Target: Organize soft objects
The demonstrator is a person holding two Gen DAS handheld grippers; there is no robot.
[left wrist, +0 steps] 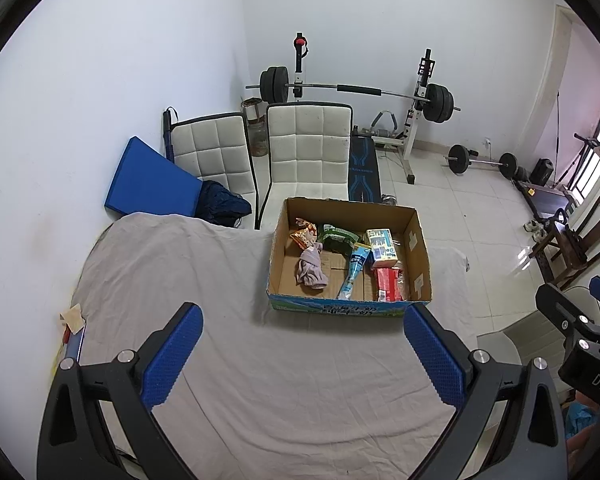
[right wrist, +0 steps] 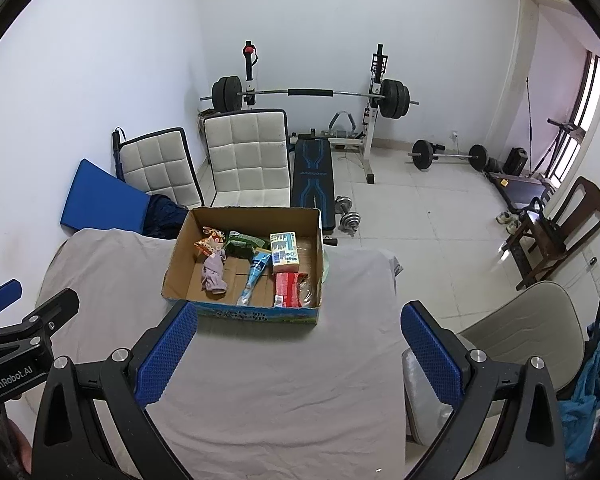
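Both the left tool (left wrist: 302, 354) and right tool (right wrist: 298, 350) hover agape and empty over the grey-sheeted surface (left wrist: 260, 380), seemingly finished, since the soft mauve cloth (left wrist: 311, 268) and packets already lie inside the brown cardboard box (left wrist: 418, 256).

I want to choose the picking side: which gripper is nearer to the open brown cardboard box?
Roughly equal; right perhaps slightly nearer. The left gripper hovers open before the open brown cardboard box, which sits slightly right of its centre. The right gripper hovers open too, the box slightly left.
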